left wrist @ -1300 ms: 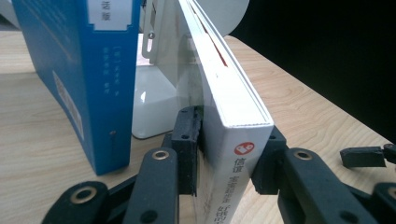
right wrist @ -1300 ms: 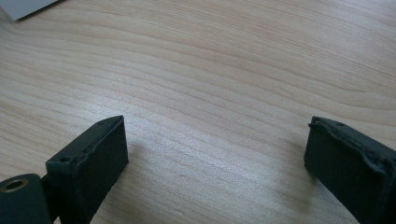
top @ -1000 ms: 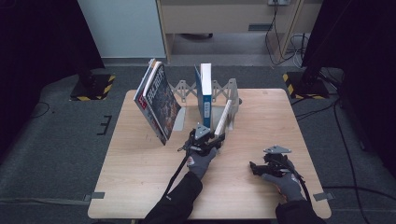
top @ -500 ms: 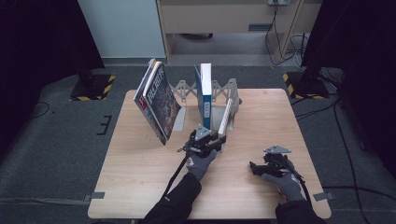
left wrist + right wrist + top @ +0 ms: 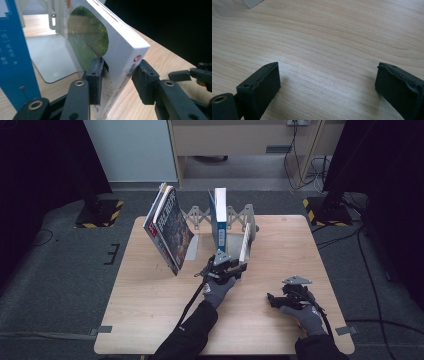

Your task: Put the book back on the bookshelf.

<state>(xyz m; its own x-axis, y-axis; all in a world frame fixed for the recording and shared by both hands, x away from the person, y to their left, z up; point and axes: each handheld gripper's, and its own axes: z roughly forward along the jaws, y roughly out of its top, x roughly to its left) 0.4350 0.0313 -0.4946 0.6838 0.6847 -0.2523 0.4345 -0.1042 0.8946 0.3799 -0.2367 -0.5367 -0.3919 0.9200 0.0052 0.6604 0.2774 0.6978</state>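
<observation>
Two tools: our left tool point(image 5: 117, 75) is clamped on the white book point(image 5: 117, 47) btw the blue book point(image 5: 13, 62) & counter point(image 5: 324, 37); right tool point(image 5: 327, 85) gapes wide, nothing in it.

The left gripper point(image 5: 235, 266) is reaching forward, jaws clamping — the right gripper point(image 5: 274, 298) is resting low, jaws spread wide.

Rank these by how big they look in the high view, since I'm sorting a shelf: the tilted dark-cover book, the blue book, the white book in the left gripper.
1. Tilted dark-cover book, clearly largest.
2. Blue book.
3. White book, seen mostly edge-on, gripped by the left gripper, so its true size is unsure.
</observation>
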